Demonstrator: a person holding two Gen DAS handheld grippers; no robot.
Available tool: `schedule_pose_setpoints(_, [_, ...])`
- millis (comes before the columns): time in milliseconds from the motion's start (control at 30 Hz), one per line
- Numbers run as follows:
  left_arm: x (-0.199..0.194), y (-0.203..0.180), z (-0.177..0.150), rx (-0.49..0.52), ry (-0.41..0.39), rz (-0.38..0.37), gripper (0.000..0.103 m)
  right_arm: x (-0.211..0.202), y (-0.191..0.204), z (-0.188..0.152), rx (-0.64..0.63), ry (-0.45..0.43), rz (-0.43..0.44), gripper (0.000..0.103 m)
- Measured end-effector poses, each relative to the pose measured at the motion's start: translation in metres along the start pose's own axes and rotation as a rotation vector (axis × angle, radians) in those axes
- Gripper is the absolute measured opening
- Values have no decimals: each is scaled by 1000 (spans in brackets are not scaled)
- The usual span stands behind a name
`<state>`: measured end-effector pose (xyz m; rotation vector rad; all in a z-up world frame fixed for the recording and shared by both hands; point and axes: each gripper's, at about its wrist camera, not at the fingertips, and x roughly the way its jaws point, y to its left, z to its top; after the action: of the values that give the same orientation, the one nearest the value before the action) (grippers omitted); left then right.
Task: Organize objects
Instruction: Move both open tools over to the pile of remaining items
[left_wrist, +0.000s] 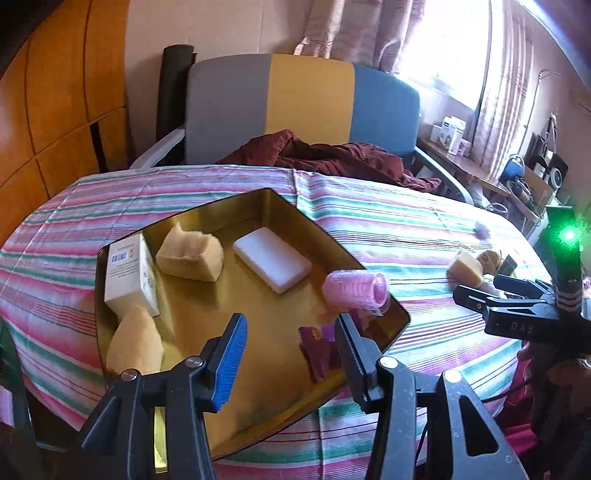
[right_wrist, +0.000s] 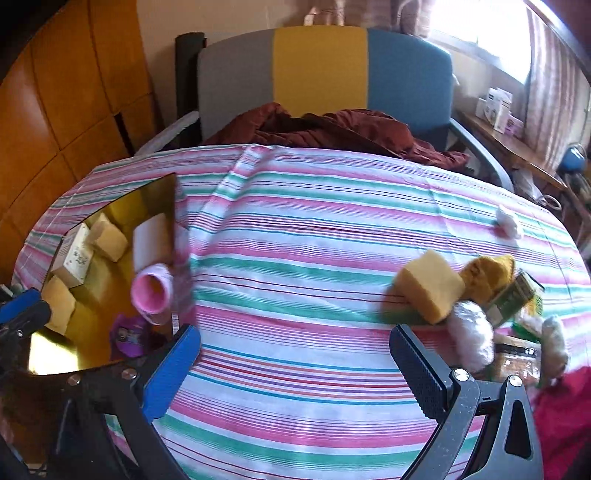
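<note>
Gold tray (left_wrist: 207, 398), left view: holds white barcoded box (left_wrist: 127, 275), print unreadable; pink curler (left_wrist: 354, 291) at its right rim.
Left tool (left_wrist: 291, 354): angled down over tray, jaws partly apart, empty.
Right tool, left view (left_wrist: 476, 295): lettering "DAS".
Right tool, right view (right_wrist: 295, 354): wide, empty, tilted over striped worktop (right_wrist: 303, 229); yellow sponge (right_wrist: 432, 288) beside it.

Striped tablecloth (right_wrist: 295, 258) carries a gold tray (left_wrist: 369, 273), yellow sponge (right_wrist: 430, 290) and blurred, perhaps fluffy, clutter (right_wrist: 471, 338).

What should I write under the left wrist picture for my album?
Open left gripper above a gold tray holding sponges, a white bar and a pink roller.
</note>
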<state>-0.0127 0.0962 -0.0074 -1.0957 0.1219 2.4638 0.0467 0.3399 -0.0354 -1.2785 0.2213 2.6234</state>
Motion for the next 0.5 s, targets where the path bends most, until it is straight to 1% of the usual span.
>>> schedule_pose_setpoints(233, [-1,-25,12,63,-12,-52,50,-5,-43,4,54,1,-61,103])
schedule_pose_setpoints(367, [-2,-46,23,113,-27,-97,50,-18,-81,15,105,-34,-124,103])
schedule_pose_setpoints(500, [0,-75,36,168,-37,-148,50,-32,-133,27,187,-89,-196,103])
